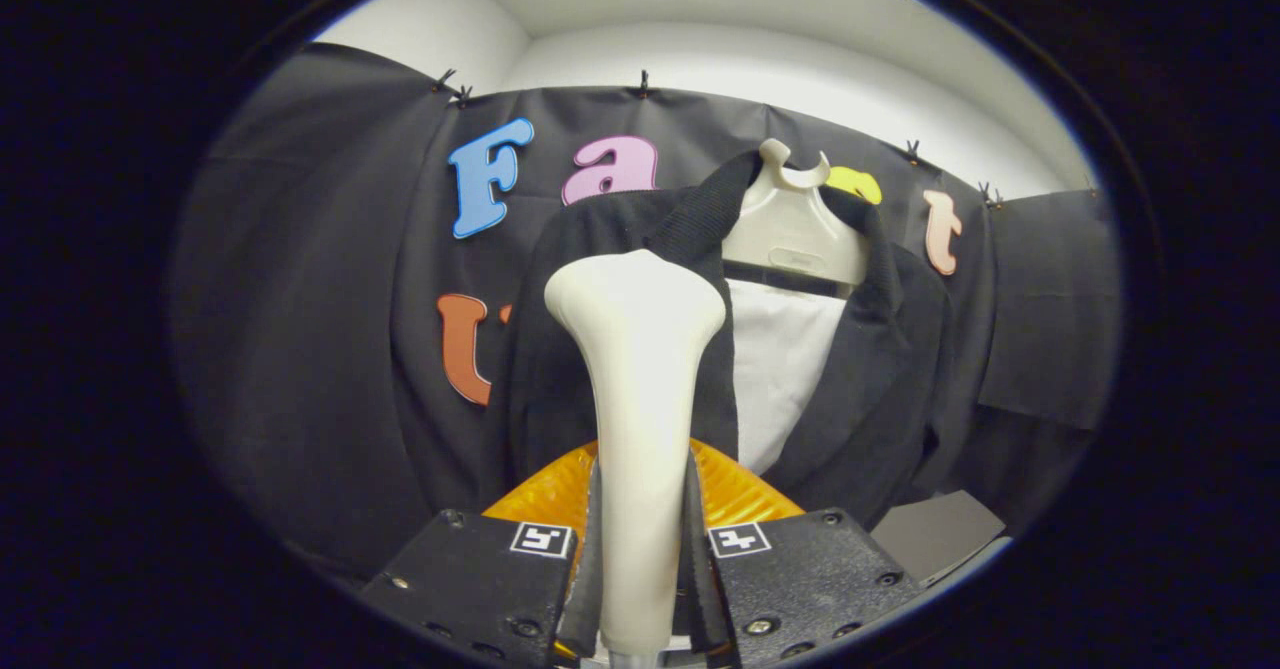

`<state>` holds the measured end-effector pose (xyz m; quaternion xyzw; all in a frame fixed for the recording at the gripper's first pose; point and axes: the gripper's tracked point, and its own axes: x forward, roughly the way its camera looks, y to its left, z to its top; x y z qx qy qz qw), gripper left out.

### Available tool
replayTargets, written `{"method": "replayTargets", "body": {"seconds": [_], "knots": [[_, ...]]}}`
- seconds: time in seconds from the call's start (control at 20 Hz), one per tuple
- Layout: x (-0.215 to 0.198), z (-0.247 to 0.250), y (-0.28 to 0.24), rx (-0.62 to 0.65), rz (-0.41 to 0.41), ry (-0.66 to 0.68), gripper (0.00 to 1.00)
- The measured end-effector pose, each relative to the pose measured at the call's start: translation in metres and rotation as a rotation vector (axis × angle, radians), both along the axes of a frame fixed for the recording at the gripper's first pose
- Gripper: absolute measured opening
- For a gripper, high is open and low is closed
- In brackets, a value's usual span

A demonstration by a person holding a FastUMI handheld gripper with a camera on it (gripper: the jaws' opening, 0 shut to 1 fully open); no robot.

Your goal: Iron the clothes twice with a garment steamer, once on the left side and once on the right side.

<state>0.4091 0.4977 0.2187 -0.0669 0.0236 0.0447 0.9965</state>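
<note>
A cream garment steamer (pixel 638 399) stands upright between my fingers, its wide head up against the left front panel of a black jacket (pixel 590 349). My gripper (pixel 640 549) is shut on the steamer's handle, both fingers pressing its sides. The jacket hangs open on a pale hanger (pixel 795 234) just beyond the steamer, with a white lining or board (pixel 785 369) showing between its lapels. Its right panel (pixel 890 379) hangs to the right of the steamer head. An orange ribbed part (pixel 735 494) of the steamer sits low behind the handle.
Black cloth (pixel 320 299) covers the booth wall behind and to both sides of the jacket. A grey flat surface (pixel 935 534) lies low to the right of my fingers. White wall and ceiling (pixel 700 39) rise above the cloth.
</note>
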Motion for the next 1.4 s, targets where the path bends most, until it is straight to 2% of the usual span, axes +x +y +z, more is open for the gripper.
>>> {"method": "replayTargets", "body": {"seconds": [1.4], "knots": [[-0.023,-0.123,-0.023,0.006,-0.024,0.223,0.36]]}}
